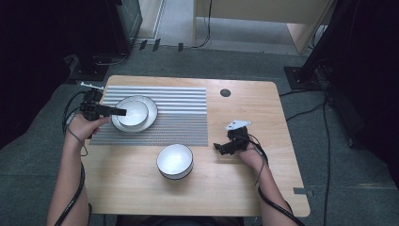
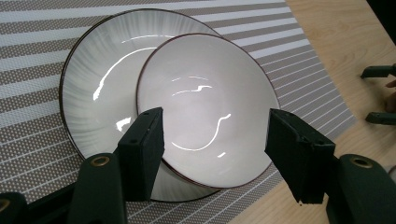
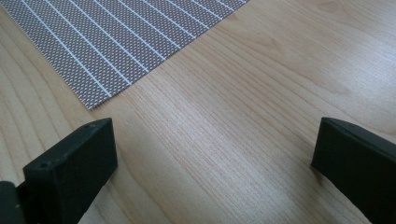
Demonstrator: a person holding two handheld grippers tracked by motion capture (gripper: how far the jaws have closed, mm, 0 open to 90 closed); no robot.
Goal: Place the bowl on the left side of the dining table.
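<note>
Table: light wooden table (image 1: 244,183) with rounded corners, centre of the frame.
Mat: grey-and-white striped woven placemat (image 1: 181,115), upper left of the tabletop.
Bowl: white round bowl with dark rim (image 1: 175,161), on bare wood, lower centre.
Hole: dark round grommet (image 1: 225,92), upper centre.

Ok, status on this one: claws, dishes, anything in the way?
Left claw open, at small dish stacked on large plate, on striped mat. Right claw open over bare table. Bowl sits apart; nothing blocking.
</note>
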